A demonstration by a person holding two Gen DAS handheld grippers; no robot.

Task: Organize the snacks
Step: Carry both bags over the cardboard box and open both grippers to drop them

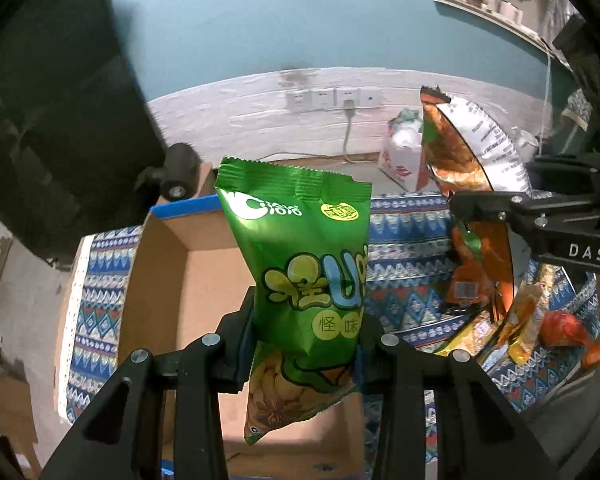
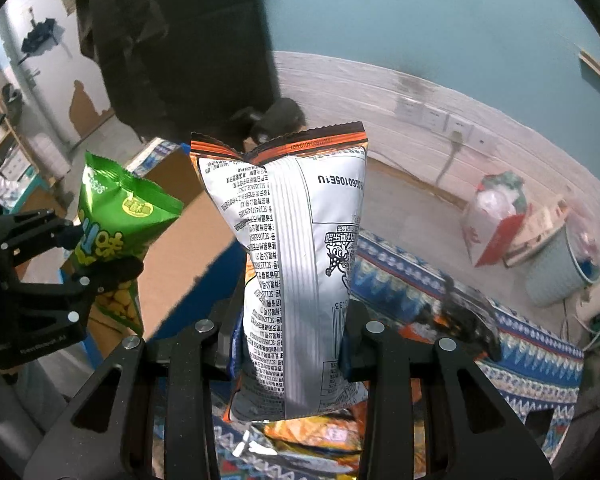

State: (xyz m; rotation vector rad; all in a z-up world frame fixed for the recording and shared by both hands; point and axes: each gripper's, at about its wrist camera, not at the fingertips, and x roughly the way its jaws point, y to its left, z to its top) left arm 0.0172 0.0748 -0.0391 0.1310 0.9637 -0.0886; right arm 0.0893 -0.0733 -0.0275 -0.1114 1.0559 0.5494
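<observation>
While a glossy green snack bag (image 1: 304,280) is clamped upright by the left gripper (image 1: 306,344) above an open cardboard box (image 1: 188,268), a silver-and-orange printed snack bag (image 2: 300,264) is pinched by the right gripper (image 2: 290,344) over the patterned blue cloth (image 2: 532,356).

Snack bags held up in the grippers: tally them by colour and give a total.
Green bag, in the left gripper: 1
Orange and silver bag, in the right gripper: 1
Total: 2
</observation>
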